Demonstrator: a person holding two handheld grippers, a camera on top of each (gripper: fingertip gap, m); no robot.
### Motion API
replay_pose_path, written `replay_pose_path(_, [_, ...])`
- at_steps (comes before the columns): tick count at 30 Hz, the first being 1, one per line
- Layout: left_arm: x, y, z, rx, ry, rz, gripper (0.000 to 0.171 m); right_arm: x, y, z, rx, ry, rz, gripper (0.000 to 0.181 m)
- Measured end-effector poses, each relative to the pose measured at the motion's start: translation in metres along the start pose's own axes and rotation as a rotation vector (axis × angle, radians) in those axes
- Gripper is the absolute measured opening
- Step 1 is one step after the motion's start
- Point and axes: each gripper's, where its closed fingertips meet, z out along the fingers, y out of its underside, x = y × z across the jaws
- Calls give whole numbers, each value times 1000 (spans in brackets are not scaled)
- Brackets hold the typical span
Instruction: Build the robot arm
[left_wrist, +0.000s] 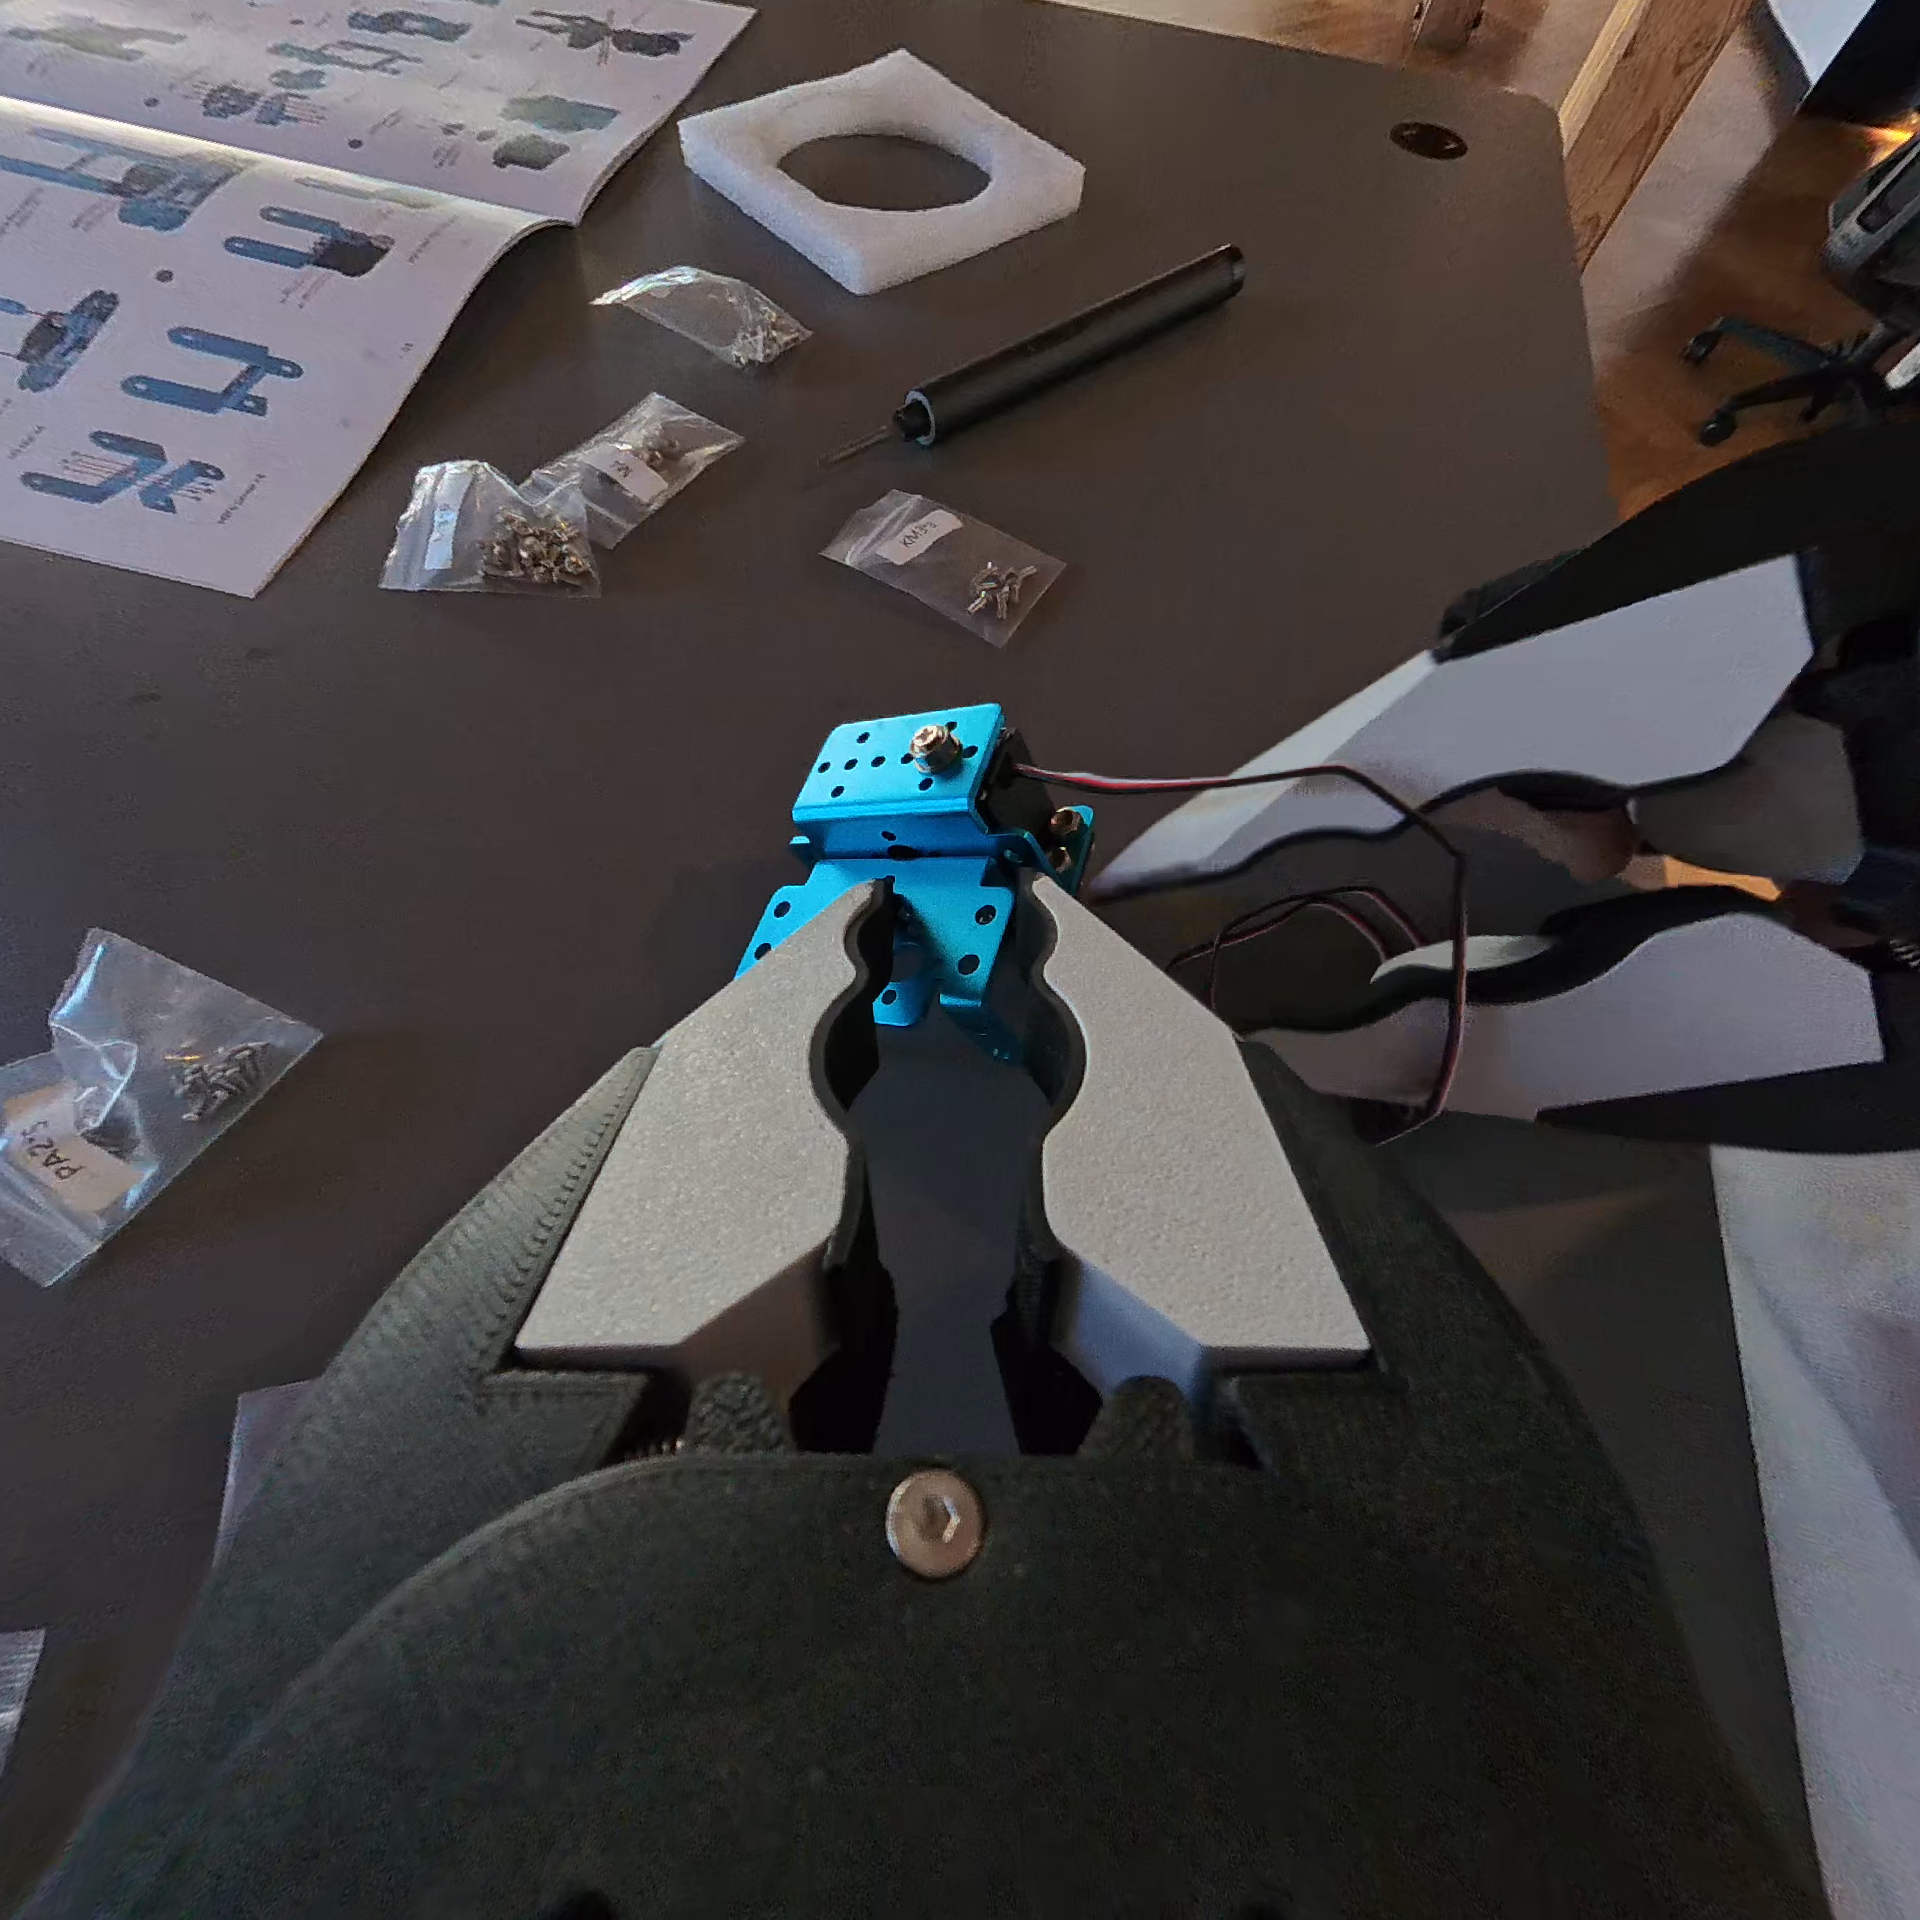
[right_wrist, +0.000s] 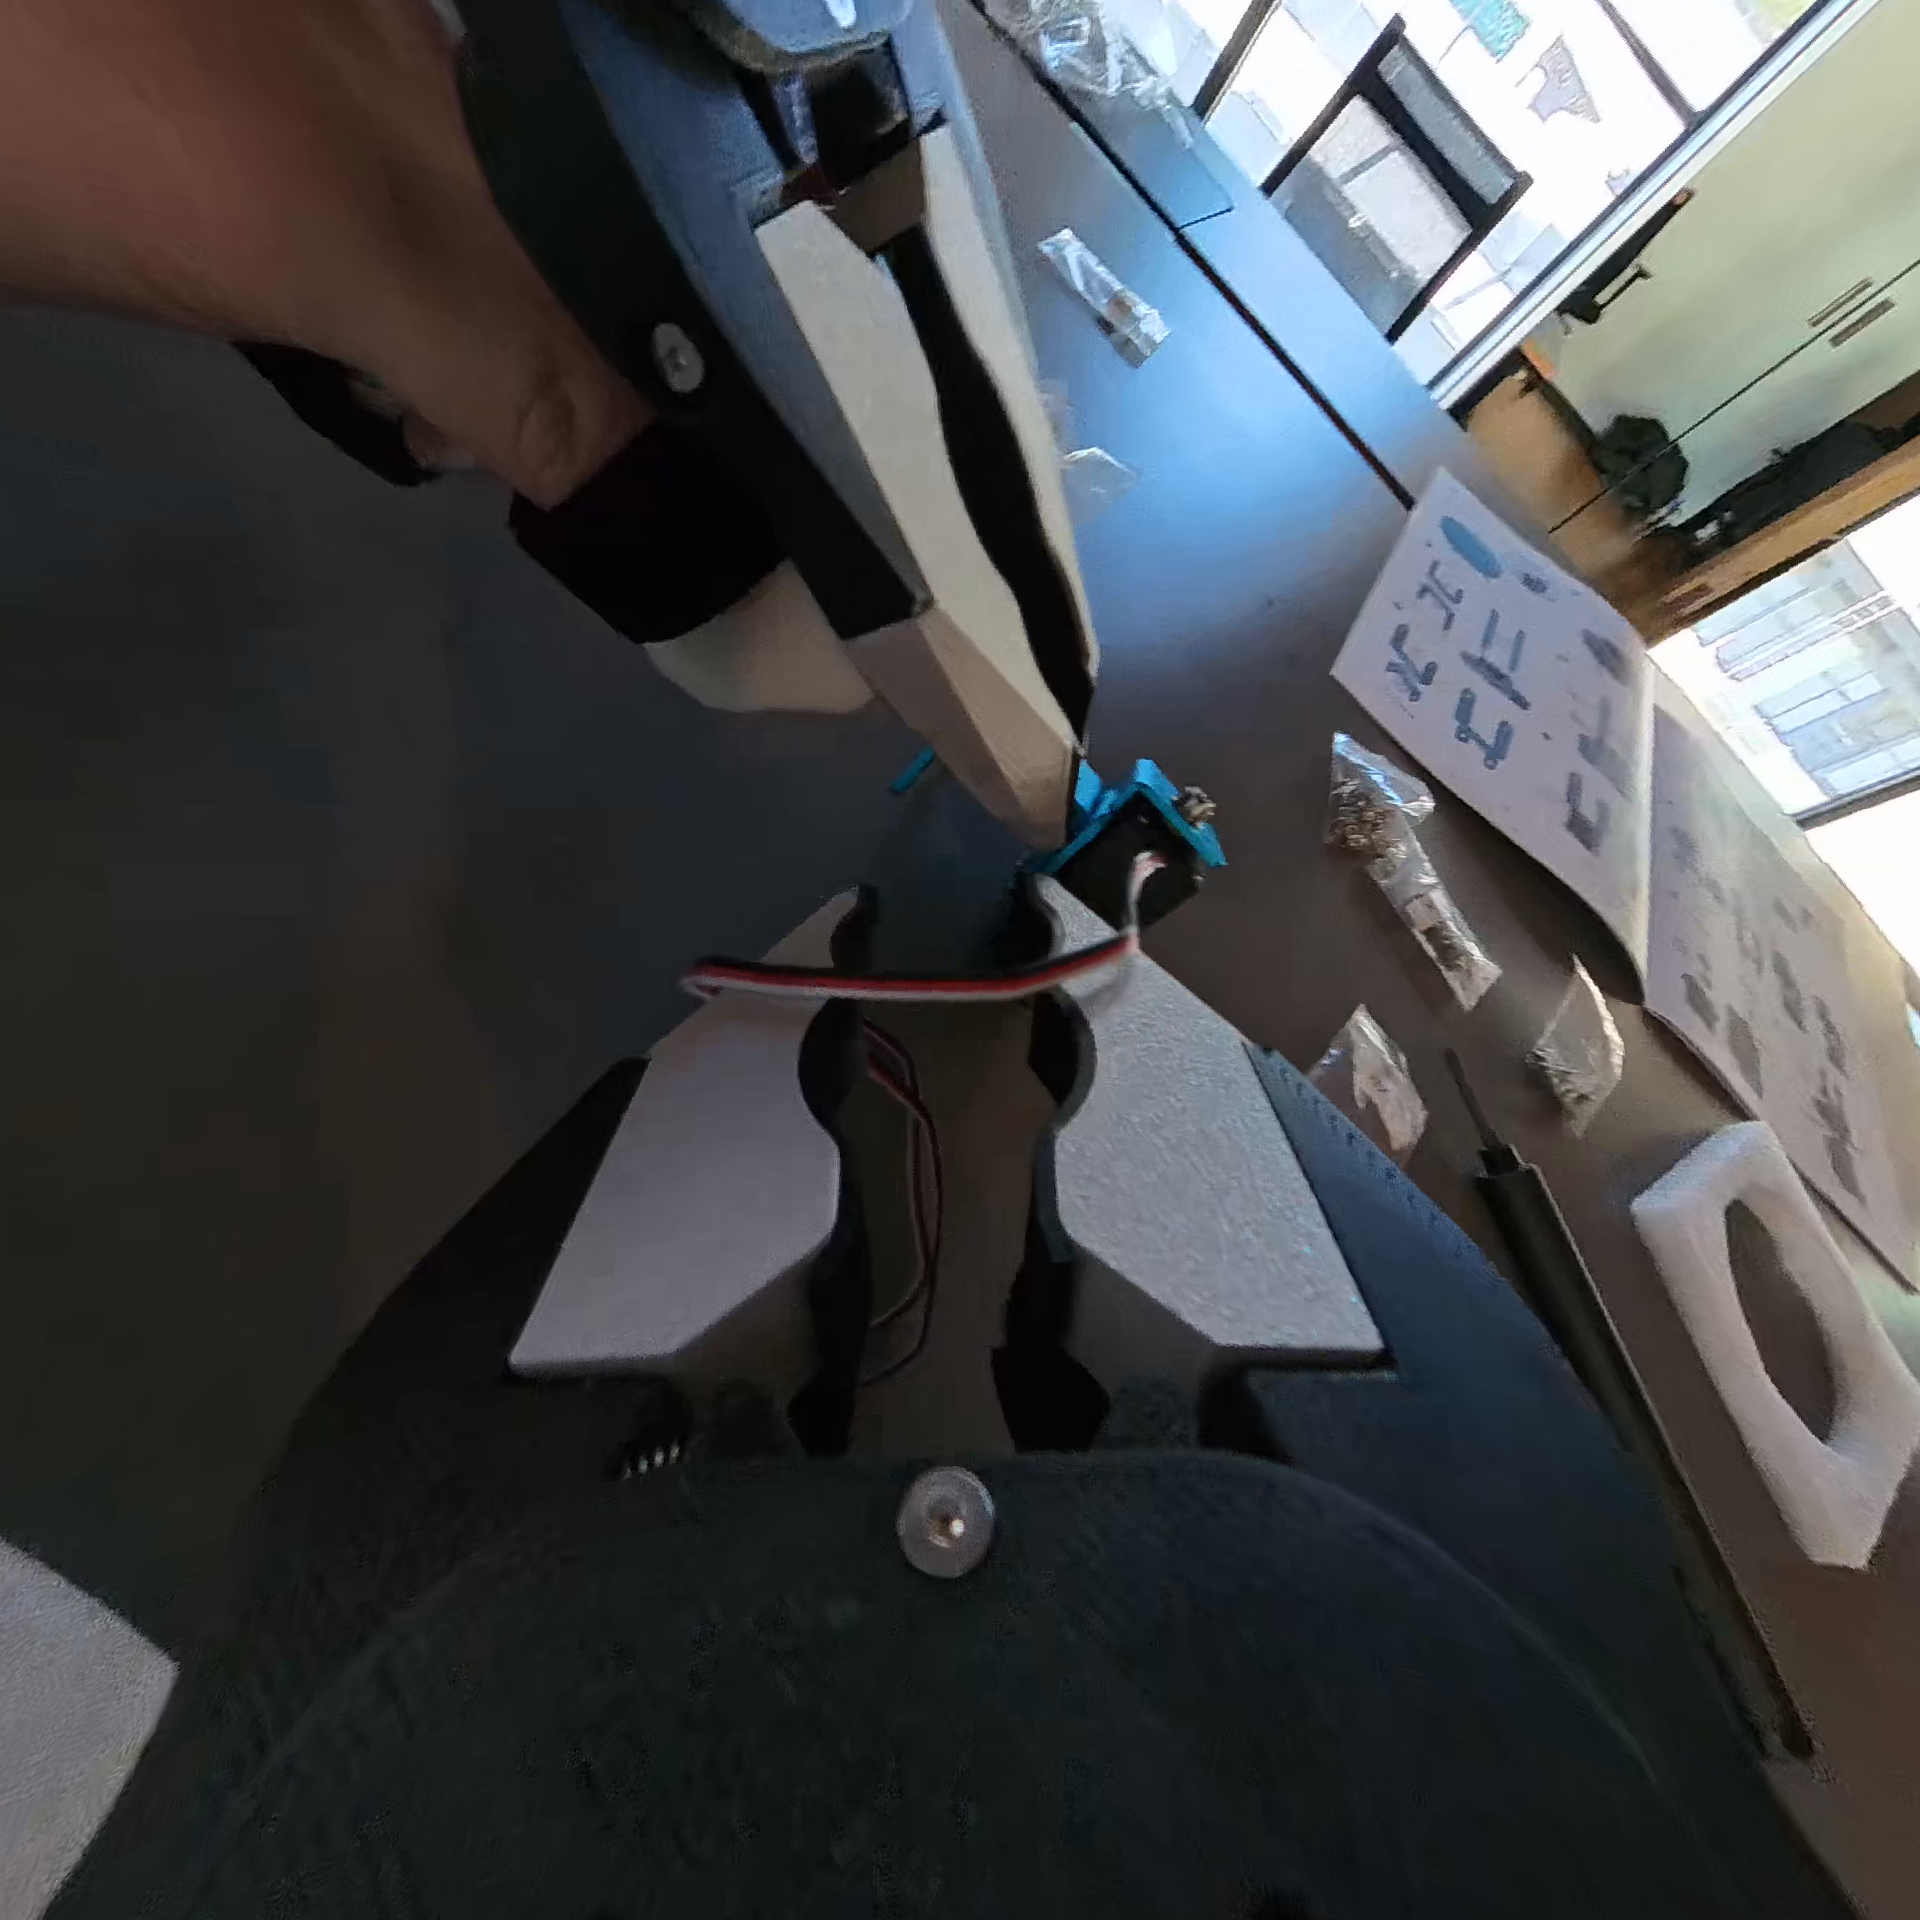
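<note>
Clear bags (left_wrist: 494, 530) of screws (left_wrist: 535, 545) on dark table (left_wrist: 312, 779); wood floor (left_wrist: 1714, 270) beyond. Left gripper (left_wrist: 956, 894) pinching blue bracket (left_wrist: 904, 790); right gripper (right_wrist: 945, 904) spread around cable (right_wrist: 904, 982).

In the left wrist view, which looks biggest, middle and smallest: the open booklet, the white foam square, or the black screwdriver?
1. Open booklet, by far the biggest.
2. White foam square and black screwdriver look similar: the screwdriver is longer, the foam wider. All lie far from the camera, so the ranking is rough.

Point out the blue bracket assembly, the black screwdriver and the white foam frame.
blue bracket assembly (left_wrist: 904, 790), left wrist view, top plate.
black screwdriver (left_wrist: 1081, 343), left wrist view, mid handle.
white foam frame (left_wrist: 748, 145), left wrist view, left border.
</note>
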Motion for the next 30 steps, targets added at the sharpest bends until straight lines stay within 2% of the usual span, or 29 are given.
replay_pose_path(4, [0,0,0,-1,-3,2,24,8,11,4,-52,14,45,32])
replay_pose_path(17, [-3,0,0,-1,-20,0,23,3,7,7,-57,28,4,38])
replay_pose_path(23, [-3,0,0,-5,-22,8,23,1,3,5,-28,3,15,27])
replay_pose_path(30, [-3,0,0,-1,-20,8,23,12,10,4,-47,44,27,32])
